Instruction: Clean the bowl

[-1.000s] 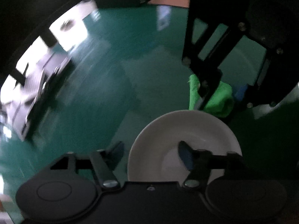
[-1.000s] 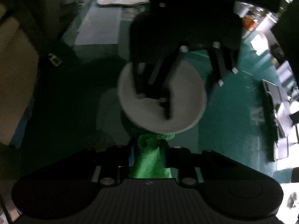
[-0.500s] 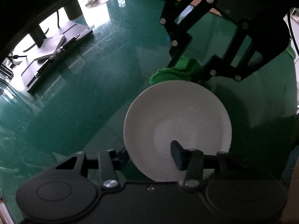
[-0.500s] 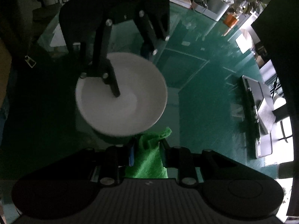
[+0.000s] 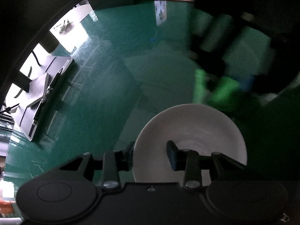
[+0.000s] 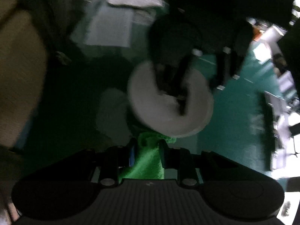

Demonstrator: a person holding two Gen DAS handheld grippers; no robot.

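Left hand-held gripper (image 5: pixel 151 154) pinches the near rim of the round white ceramic bowl (image 5: pixel 193 131) on the green bench (image 5: pixel 105 86); right hand-held gripper (image 6: pixel 146 150), clamping a green cloth (image 6: pixel 148 161), sits just beside the bowl's opposite rim.

White bowl (image 5: pixel 189 127) between hand-held gripper (image 5: pixel 151 152) fingers

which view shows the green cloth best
The right wrist view: the bright green fuzzy cloth fills the foreground, pinched between the right tongs. The left wrist view shows it only as a blurred patch beyond the white bowl.
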